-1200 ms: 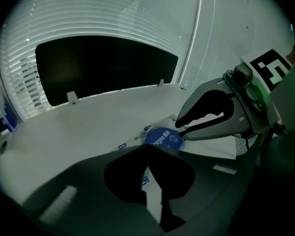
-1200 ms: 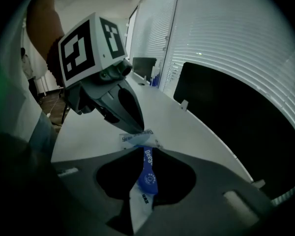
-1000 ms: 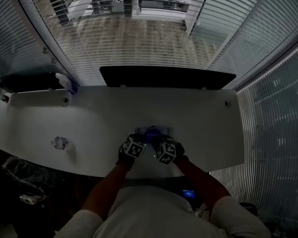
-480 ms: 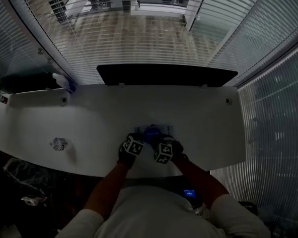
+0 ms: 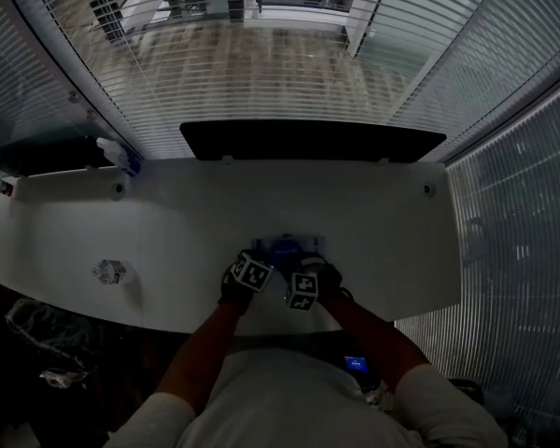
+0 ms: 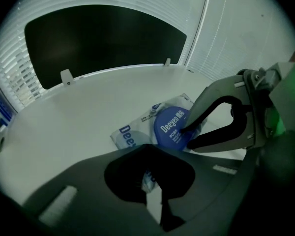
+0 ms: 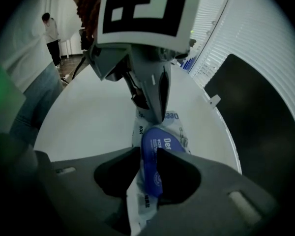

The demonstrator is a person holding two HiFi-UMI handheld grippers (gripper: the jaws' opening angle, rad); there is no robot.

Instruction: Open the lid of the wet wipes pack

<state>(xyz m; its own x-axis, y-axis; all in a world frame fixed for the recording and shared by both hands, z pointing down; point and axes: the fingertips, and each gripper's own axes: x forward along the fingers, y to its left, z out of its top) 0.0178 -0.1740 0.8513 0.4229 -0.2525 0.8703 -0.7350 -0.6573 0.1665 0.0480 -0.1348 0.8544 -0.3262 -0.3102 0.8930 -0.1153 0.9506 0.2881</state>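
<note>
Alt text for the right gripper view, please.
The right tool straddles the blue lid of a white wet wipes pack on a white table; its jaws have just been opening, the lid between them. The left tool, tips together, grips the pack's far end. A person stands far off, upper left.

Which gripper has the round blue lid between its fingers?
The right gripper: its fingers, just opening, straddle the round blue plastic lid; the left gripper touches the white pack.
</note>
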